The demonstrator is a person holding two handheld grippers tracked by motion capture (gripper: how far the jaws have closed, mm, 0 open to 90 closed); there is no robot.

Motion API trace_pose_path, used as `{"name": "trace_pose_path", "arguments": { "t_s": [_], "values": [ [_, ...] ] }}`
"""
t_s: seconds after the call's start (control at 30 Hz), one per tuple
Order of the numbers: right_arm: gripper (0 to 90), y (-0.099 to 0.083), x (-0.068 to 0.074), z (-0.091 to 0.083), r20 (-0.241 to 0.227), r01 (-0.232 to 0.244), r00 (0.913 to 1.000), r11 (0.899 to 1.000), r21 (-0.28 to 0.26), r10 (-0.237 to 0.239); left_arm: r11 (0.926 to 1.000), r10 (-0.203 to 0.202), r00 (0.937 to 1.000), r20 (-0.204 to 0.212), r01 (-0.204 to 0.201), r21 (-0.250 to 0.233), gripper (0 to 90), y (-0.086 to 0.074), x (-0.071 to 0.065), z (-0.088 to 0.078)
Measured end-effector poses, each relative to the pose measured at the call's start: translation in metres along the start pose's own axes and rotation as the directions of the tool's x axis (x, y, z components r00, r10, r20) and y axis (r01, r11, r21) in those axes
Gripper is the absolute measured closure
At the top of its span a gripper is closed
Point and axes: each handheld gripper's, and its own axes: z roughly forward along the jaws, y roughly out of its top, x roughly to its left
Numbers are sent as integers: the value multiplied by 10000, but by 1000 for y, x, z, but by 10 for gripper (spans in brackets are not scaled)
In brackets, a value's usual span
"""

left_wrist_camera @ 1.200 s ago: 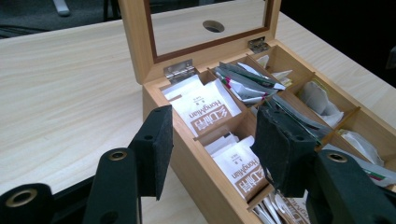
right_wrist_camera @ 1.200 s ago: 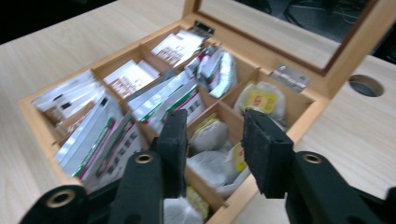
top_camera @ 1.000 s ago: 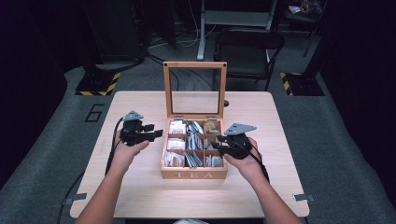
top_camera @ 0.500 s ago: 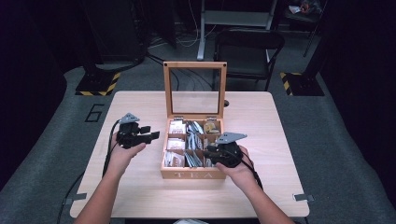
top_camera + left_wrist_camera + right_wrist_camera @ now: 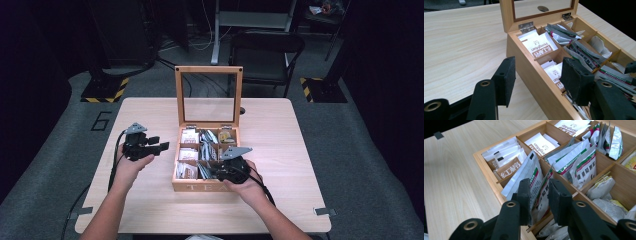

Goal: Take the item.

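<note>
**Right hand-held gripper closes around a sachet in the tea box**

The right hand-held gripper (image 5: 537,200) reaches into the front middle compartment of the tea box (image 5: 186,187) on the desk (image 5: 300,150). Its jaws have just been closing, with an upright sachet (image 5: 541,195) between them; whether the pads already press on it cannot be told. The left hand-held gripper (image 5: 159,145) hovers just beside the box's left wall, jaws spread and empty.

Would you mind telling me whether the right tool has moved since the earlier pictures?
Yes. In the high view the right tool has shifted from the tea box's right edge leftward over its front compartments, jaws closing around a sachet.
</note>
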Motion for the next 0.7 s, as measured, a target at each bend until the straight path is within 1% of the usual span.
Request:
{"name": "trace_pose_path", "arguments": {
  "t_s": [0.03,0.13,0.17,0.2,0.3,0.37,0.4,0.5,0.6,0.7],
  "values": [
    [725,0,-1,1,20,82,10000,10000,-8,-82,10000,45,10000,21,-45,9,453,0,0,0],
    [750,-2,-1,5,34,-40,10000,10000,59,40,10000,89,9999,55,-89,31,453,0,-1,-1],
    [758,-2,-2,6,8,50,10000,10000,64,-50,10000,45,10000,34,-45,-17,453,0,-1,-1],
    [771,-2,-1,7,42,-60,10000,9999,112,60,10000,33,10000,36,-33,-38,453,0,-1,-1],
    [791,-3,-2,12,3,2,10000,9997,225,-3,10000,-25,10000,19,26,-72,453,0,0,-2],
    [797,-3,-1,15,77,-103,9999,9995,289,101,9999,3,10000,12,-2,-108,453,0,0,-3],
    [797,-2,-1,17,64,15,10000,9995,307,-17,10000,4,10000,44,-4,-84,453,1,1,-3],
    [798,-2,0,20,8,-44,10000,9994,340,44,9999,-20,10000,35,21,-126,453,1,1,-4],
    [799,-1,2,24,198,101,9997,9990,441,-109,9999,-26,10000,40,27,-144,453,1,0,-5],
    [800,-1,1,25,249,205,9995,9986,498,-217,9998,1,10000,73,0,-177,453,1,0,-6]
  ]
}}
